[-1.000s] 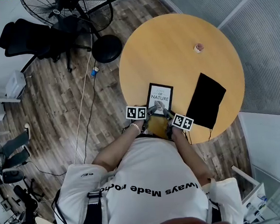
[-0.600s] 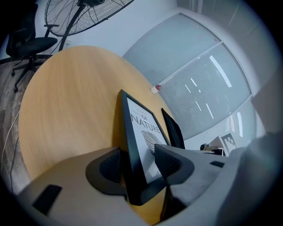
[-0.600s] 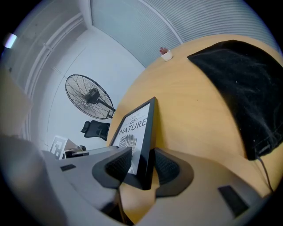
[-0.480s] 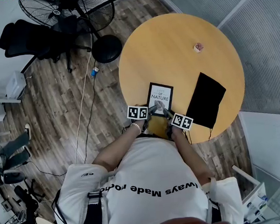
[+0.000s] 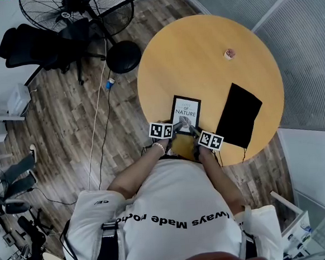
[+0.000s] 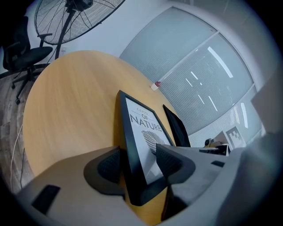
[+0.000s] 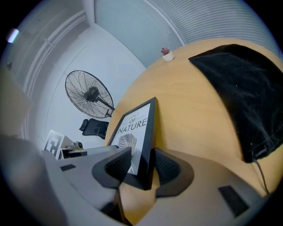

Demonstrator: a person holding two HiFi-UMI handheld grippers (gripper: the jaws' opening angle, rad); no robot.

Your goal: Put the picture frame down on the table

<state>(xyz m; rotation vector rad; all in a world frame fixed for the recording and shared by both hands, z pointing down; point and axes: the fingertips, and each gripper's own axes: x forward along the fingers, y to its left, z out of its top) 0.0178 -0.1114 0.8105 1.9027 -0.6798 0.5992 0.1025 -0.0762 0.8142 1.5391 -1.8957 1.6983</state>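
head view: picture frame (image 5: 184, 113) lies on the round table (image 5: 201, 50), with left gripper (image 5: 175, 130) and right gripper (image 5: 193, 132) at its near corners. left gripper view: jaws just opening, frame corner loose between them. right gripper view: likewise spread. release step; next, back both grippers off without dragging the frame.

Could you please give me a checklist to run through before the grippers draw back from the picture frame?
1. Picture frame over the table, inside its rim: ok.
2. Left gripper: jaws have just been opening, frame's corner between them, pads look slack: ok.
3. Right gripper: the same at the other corner: ok.
4. Frame's weight fully on the table: cannot tell.
5. Black cloth apart from the frame: ok.
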